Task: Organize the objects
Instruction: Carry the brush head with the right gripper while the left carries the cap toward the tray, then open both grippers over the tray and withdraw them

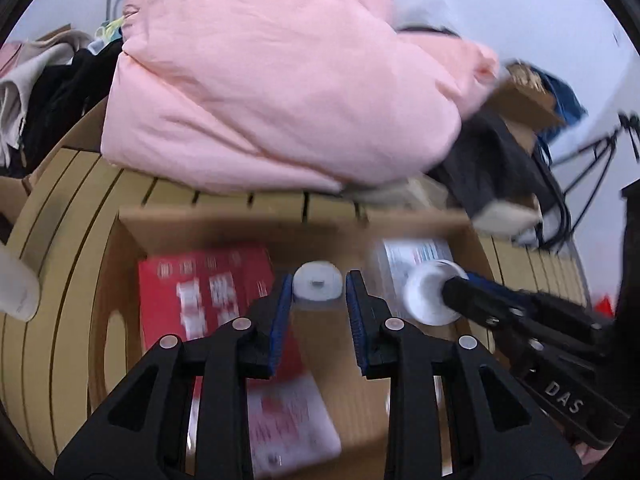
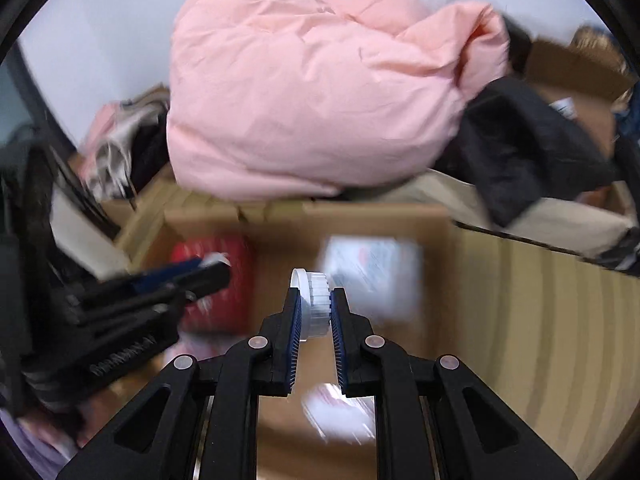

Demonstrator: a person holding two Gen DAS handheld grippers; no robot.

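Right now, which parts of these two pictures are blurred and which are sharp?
Left wrist view: left gripper sharp, red box print smeared. Right wrist view: right gripper and white cap crisp, cardboard box contents streaked. Both bend at the fisheye edges.

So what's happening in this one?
A person holds two grippers over an open cardboard box. The left gripper has a small white round cap between its pads; contact is unclear. The right gripper is shut on a white ribbed plastic lid. A red printed packet lies inside; a pink quilt is heaped behind.
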